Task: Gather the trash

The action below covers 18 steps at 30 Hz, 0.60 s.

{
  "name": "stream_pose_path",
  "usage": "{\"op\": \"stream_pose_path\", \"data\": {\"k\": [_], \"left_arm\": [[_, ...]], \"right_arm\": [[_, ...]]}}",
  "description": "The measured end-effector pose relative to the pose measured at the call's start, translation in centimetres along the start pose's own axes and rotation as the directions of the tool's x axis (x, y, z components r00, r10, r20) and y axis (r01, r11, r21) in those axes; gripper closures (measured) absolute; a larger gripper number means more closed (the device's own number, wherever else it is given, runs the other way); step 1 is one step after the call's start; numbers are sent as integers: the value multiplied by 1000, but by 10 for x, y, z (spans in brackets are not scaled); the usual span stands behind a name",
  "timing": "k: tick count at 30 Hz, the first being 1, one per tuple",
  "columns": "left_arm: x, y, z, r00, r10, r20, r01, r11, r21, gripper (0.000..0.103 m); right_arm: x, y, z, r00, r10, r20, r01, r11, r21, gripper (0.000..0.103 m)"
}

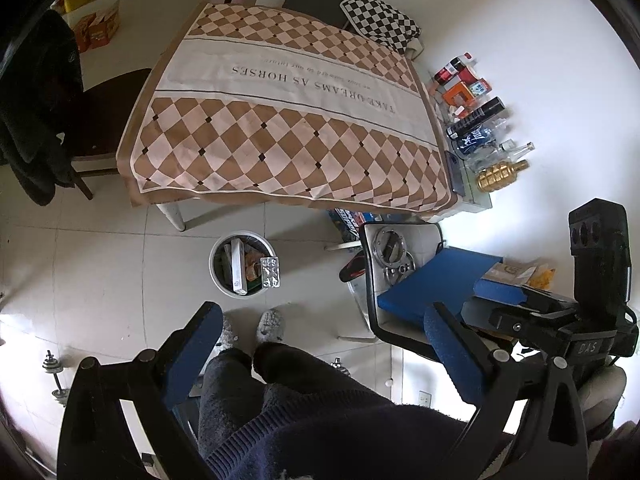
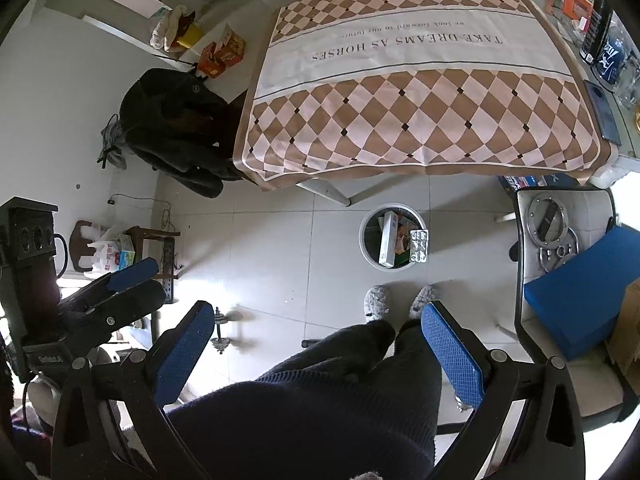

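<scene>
A round white trash bin (image 1: 218, 276) stands on the tiled floor in front of the table; it also shows in the right wrist view (image 2: 366, 248). It holds a white carton (image 1: 238, 266), a silver blister pack (image 1: 270, 273) on its rim, and other wrappers. My left gripper (image 1: 320, 332) is open and empty, held high above the floor near the person's legs. My right gripper (image 2: 318, 332) is open and empty too, at a similar height. Each gripper shows in the other's view, the right one (image 1: 520, 312) and the left one (image 2: 132, 280).
A table with a checked brown cloth (image 1: 280, 128) stands beyond the bin. Bottles and cans (image 1: 476, 124) line its right edge by the wall. A chair with a blue box (image 1: 432, 280) and metal plates is at right. A chair with a dark coat (image 2: 176, 132) is at left. Dumbbells (image 2: 224, 328) lie on the floor.
</scene>
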State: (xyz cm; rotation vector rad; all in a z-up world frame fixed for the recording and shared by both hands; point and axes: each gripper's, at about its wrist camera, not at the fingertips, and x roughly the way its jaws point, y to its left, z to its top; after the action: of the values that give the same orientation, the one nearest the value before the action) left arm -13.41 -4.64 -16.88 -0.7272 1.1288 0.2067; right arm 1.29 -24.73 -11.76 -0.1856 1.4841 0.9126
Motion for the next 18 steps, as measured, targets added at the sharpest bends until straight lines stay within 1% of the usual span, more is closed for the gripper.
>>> {"op": "stream_pose_path", "data": {"k": [8,18], "left_arm": [[-4,-3,3,1000,-16,6,16,1000,-1,0],[-7,-5,4,1000,-16,8,16,1000,0,0]], "right_arm": [[-3,-2,1,1000,-2,0,2,1000,-3,0],[-6,2,3,1000,0,8,0,1000,-4,0]]}}
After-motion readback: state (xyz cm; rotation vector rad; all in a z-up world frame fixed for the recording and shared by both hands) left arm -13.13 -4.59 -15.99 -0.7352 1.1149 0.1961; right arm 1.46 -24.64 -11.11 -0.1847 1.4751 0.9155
